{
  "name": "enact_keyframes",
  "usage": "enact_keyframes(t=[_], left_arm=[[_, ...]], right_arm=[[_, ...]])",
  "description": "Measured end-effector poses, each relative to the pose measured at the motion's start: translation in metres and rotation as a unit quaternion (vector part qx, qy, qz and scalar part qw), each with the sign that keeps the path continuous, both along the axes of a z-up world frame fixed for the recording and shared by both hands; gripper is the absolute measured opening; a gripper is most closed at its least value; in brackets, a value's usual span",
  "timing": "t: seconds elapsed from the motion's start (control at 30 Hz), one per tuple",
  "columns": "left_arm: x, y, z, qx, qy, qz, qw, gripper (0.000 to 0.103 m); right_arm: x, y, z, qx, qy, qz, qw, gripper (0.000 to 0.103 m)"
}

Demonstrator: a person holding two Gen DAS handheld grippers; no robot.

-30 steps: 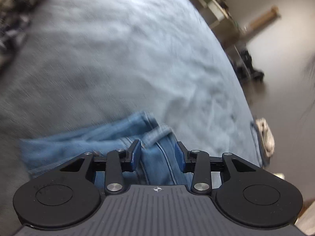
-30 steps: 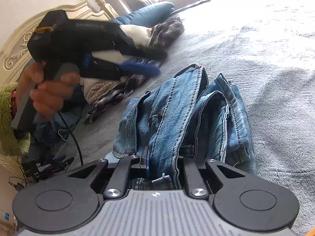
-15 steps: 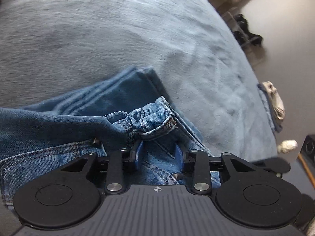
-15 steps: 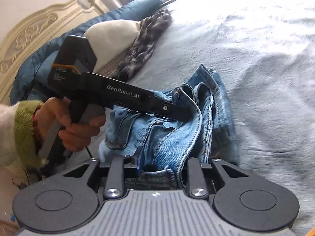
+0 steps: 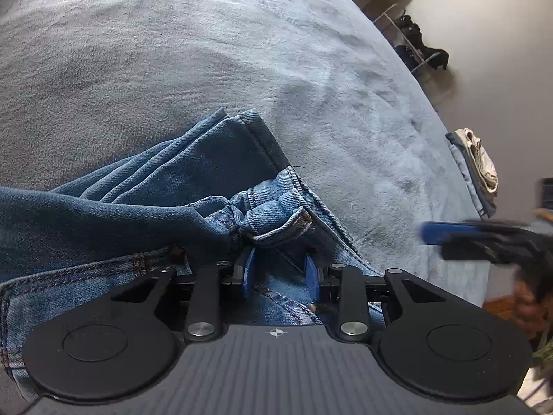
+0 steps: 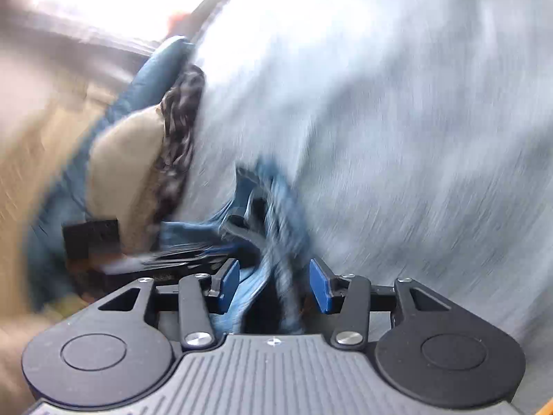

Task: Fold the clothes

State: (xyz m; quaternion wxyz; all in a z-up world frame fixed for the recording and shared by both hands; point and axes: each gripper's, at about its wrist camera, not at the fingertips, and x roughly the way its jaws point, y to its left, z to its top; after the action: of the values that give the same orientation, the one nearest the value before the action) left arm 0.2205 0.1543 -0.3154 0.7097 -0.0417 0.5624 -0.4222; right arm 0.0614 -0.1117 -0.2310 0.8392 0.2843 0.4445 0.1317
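Grey bedspread lies under crumpled jeans; your left gripper and right gripper gape unclenched, so bunched denim may slump unfolded.

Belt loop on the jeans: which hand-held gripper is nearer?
Left. The left hand-held gripper sits open right at the belt loop; the right hand-held gripper is off to its right.

Your left gripper sits low with its blue pads parted. Your right gripper also has its pads spread wide, though that view is motion-blurred. From the left wrist, your right gripper shows at the right edge.
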Motion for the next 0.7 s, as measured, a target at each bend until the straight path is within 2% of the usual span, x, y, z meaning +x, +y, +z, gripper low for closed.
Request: enact_keyframes(t=[0.07, 0.13, 0.2, 0.27, 0.3, 0.33, 0.37, 0.47, 0.53, 0.57, 0.63, 0.7], left_arm=[[-0.001, 0.000, 0.000, -0.001, -0.004, 0.001, 1.0000, 0.032], [-0.002, -0.001, 0.000, 0.001, -0.007, 0.001, 1.0000, 0.032], [-0.002, -0.002, -0.001, 0.004, -0.009, -0.001, 1.0000, 0.031], [-0.004, -0.006, -0.003, 0.012, -0.011, -0.008, 0.9998, 0.030], [-0.005, -0.008, -0.002, 0.018, -0.020, -0.009, 0.9996, 0.030], [-0.005, -0.009, -0.001, 0.021, -0.024, -0.011, 0.9994, 0.030], [-0.004, -0.008, 0.000, 0.019, -0.020, -0.009, 0.9996, 0.030], [0.001, -0.002, -0.002, 0.005, 0.000, 0.006, 1.0000, 0.030], [0.001, -0.001, -0.003, 0.000, 0.002, 0.008, 1.0000, 0.030], [0.001, 0.000, -0.003, -0.002, 0.002, 0.009, 1.0000, 0.030], [0.002, 0.001, -0.004, -0.006, 0.004, 0.010, 0.9999, 0.030], [0.002, 0.002, -0.005, -0.009, 0.003, 0.010, 0.9999, 0.030]], right_arm=[[-0.009, 0.031, 0.026, -0.063, -0.060, 0.092, 0.992, 0.030], [-0.019, 0.072, 0.033, -0.139, -0.102, 0.191, 0.966, 0.024], [-0.023, 0.108, 0.008, -0.230, -0.099, 0.251, 0.935, 0.021], [-0.020, 0.121, -0.037, -0.285, -0.064, 0.254, 0.922, 0.018], [-0.017, 0.119, -0.050, -0.279, -0.049, 0.238, 0.929, 0.016], [-0.014, 0.113, -0.049, -0.257, -0.037, 0.217, 0.941, 0.016], [-0.011, 0.107, -0.044, -0.234, -0.024, 0.197, 0.952, 0.016], [-0.014, 0.089, -0.021, -0.175, -0.011, 0.155, 0.972, 0.018], [-0.017, 0.067, -0.010, -0.118, 0.003, 0.107, 0.987, 0.036], [-0.018, 0.056, -0.009, -0.092, 0.014, 0.078, 0.993, 0.053], [-0.016, 0.039, -0.019, -0.036, 0.054, 0.035, 0.997, 0.055], [-0.012, 0.024, -0.034, 0.023, 0.095, 0.001, 0.995, 0.056]])
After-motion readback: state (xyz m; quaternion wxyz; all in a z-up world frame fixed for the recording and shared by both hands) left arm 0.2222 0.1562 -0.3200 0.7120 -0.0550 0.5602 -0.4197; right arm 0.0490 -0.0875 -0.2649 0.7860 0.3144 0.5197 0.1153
